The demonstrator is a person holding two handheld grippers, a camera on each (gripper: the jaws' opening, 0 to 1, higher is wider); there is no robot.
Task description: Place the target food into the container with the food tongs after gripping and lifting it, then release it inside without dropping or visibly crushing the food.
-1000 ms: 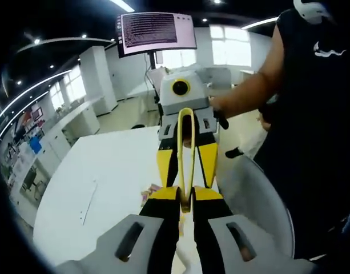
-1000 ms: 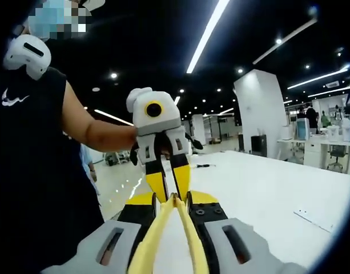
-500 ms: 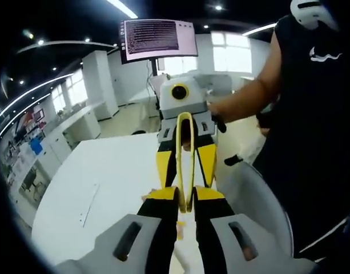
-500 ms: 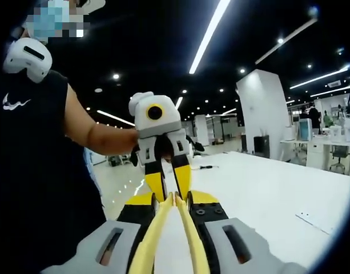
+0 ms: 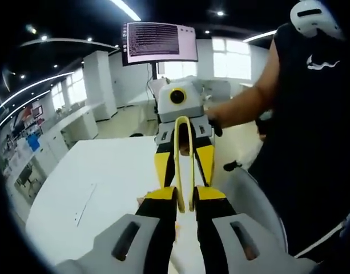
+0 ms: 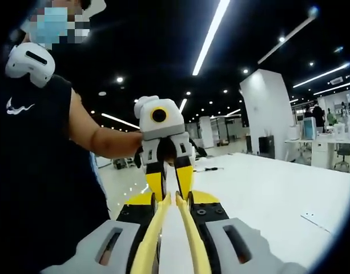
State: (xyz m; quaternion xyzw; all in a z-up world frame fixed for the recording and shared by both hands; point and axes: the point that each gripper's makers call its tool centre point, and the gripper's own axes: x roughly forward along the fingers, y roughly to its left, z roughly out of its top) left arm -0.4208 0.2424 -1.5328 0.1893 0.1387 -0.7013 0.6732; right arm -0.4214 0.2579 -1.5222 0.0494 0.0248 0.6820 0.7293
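Note:
Yellow food tongs (image 5: 183, 154) run from my left gripper (image 5: 184, 200) up to the right gripper (image 5: 184, 162) facing it; their looped end reaches that gripper's body. My left jaws are shut on the two arms, which stand slightly apart. In the right gripper view the tongs (image 6: 163, 228) rise between my right gripper's (image 6: 173, 200) jaws, which close on them, toward the left gripper (image 6: 169, 182) opposite. A small pinkish item (image 5: 141, 200) lies on the white table (image 5: 95, 177) just left of my left jaws, mostly hidden. A pale curved container (image 5: 252, 200) sits at the right.
A person in a black sleeveless top (image 5: 312, 114) stands beside the table, a hand (image 6: 115, 142) on the left gripper. A monitor (image 5: 159, 43) stands behind the table. A thin sheet (image 6: 314, 220) lies on the table top (image 6: 266, 188).
The tongs' arms have spread a little between my left jaws, which have eased apart slightly. Both views have shifted slightly with the hands.

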